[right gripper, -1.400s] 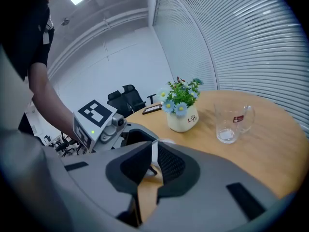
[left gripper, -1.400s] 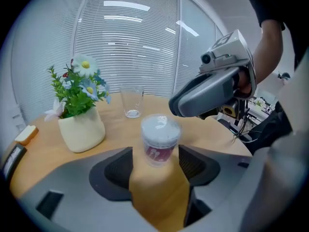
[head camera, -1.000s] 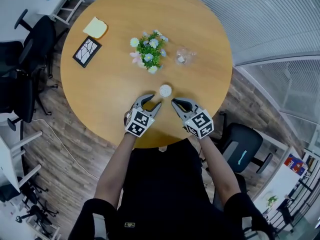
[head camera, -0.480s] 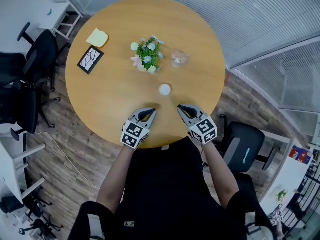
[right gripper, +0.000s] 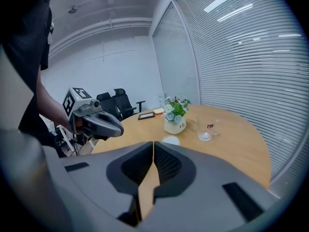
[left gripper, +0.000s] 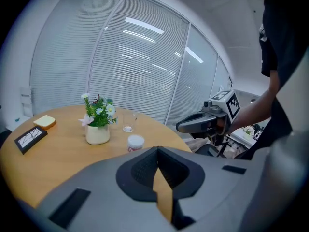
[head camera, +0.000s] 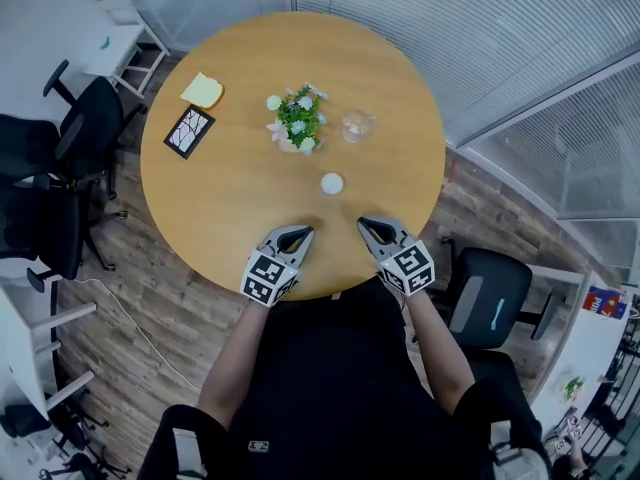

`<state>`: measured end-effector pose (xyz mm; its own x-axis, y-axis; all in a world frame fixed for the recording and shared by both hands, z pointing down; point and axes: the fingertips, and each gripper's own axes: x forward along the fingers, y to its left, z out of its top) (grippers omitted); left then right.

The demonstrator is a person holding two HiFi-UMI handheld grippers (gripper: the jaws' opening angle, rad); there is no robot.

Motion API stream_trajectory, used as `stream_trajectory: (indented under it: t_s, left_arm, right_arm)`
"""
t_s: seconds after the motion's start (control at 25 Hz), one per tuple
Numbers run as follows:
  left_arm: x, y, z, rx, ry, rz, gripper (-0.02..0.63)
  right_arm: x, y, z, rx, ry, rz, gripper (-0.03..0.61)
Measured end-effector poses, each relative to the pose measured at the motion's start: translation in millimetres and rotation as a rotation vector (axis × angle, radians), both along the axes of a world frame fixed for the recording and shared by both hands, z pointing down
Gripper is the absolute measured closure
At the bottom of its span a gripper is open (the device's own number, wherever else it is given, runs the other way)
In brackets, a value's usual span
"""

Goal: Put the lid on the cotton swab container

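A small round cotton swab container [head camera: 332,183] with a white top stands on the round wooden table [head camera: 220,208], in front of the flower pot. It also shows in the left gripper view [left gripper: 135,141] and, partly hidden behind the jaws, in the right gripper view [right gripper: 170,140]. My left gripper [head camera: 303,232] hovers at the table's near edge, left of and nearer than the container, jaws shut and empty [left gripper: 157,149]. My right gripper [head camera: 362,224] sits level with it, right of and nearer than the container, jaws pressed together with nothing between them [right gripper: 153,143]. Neither gripper touches the container.
A white pot of flowers [head camera: 297,123] and a clear glass [head camera: 357,125] stand beyond the container. A yellow pad [head camera: 203,90] and a black patterned tile [head camera: 189,132] lie at the far left. Office chairs stand left [head camera: 60,168] and right [head camera: 487,298] of the table.
Both grippers have drawn back from the container toward the table's near edge. The left jaws, open a second ago, are now shut. The container has not moved.
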<state>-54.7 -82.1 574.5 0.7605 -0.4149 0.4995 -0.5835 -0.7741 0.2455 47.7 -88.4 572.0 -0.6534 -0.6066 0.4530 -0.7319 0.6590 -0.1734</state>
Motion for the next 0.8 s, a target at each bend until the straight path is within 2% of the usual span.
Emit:
stream_trajectory:
  t_s: [0.8]
  left_arm:
    - [-6.6, 3.4, -9.4, 0.025, 0.004, -0.014, 0.606]
  right_arm:
    - [5.6, 7.9, -10.4, 0.027, 0.008, 0.024, 0.571]
